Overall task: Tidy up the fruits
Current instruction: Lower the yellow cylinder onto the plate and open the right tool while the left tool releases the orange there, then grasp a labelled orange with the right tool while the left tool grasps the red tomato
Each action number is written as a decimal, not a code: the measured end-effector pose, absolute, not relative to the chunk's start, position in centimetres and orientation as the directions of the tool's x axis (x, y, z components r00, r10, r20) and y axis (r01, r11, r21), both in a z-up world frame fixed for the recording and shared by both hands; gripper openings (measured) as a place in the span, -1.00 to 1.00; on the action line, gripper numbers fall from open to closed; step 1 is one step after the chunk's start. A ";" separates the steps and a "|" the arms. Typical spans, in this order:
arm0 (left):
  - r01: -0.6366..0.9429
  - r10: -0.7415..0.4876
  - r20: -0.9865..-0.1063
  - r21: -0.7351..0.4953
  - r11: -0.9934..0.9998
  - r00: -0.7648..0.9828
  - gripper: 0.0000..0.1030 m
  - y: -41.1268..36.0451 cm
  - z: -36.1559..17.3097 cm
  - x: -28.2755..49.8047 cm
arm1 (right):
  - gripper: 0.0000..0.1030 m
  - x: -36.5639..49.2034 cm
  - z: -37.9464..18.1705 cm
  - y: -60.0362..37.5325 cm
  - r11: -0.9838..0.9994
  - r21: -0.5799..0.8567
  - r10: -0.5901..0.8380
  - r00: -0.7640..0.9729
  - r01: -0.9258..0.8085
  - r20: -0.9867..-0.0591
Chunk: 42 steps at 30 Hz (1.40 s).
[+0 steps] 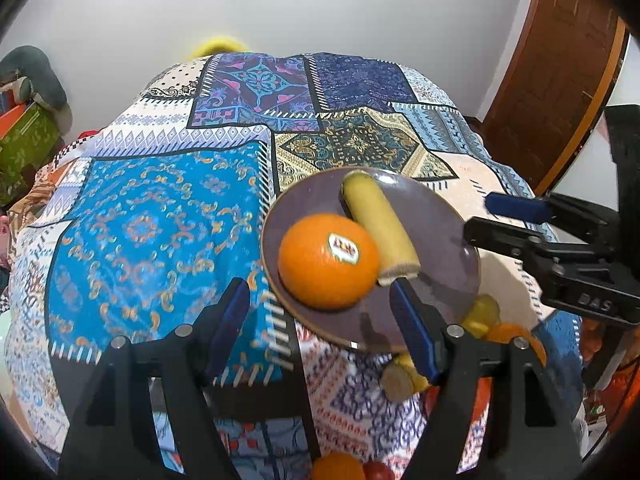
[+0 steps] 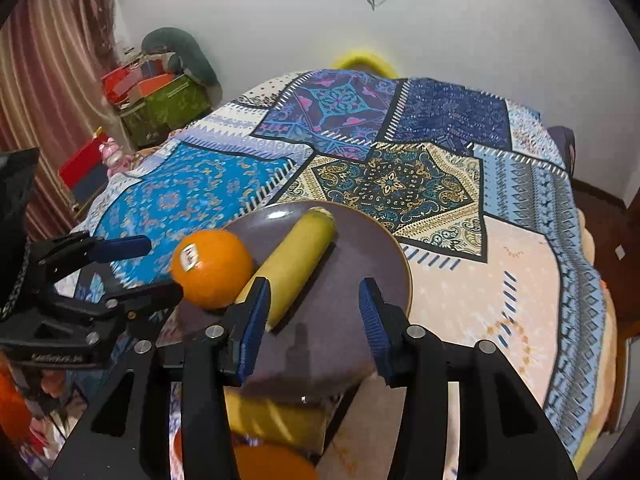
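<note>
The orange (image 1: pixel 328 260) sits just ahead of the left tongs (image 1: pixel 320 328), between their spread tips; the right tongs (image 2: pixel 312 328), also apart, frame the banana piece (image 2: pixel 296 264). The orange is round with a small sticker. Both fruits rest, touching, on a purple plate (image 2: pixel 360 280) over the patterned bed (image 2: pixel 400 160).

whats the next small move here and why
Probably bring the right tongs back and down toward the fruit below the plate's near edge. They are open and empty, the plate already holds an orange and a banana piece, and more fruit lies off the plate.
</note>
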<state>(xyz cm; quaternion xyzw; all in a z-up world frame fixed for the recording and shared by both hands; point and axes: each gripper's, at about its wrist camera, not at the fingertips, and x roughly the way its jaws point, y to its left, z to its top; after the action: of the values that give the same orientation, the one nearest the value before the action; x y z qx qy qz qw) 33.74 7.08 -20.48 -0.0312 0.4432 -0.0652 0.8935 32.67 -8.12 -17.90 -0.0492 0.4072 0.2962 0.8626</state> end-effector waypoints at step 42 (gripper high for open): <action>0.153 -0.219 -0.833 -0.163 0.975 0.509 0.49 0.0 -22.0 26.2 | 0.15 22.0 -19.4 -13.8 0.832 0.256 0.504 0.477 -0.492 -0.720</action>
<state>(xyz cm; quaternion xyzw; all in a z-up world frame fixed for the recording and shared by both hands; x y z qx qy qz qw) 26.19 -0.01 -21.98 -0.0340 0.4838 -0.1072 0.8679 21.96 -13.82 -19.39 0.0071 0.4212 0.2899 0.8594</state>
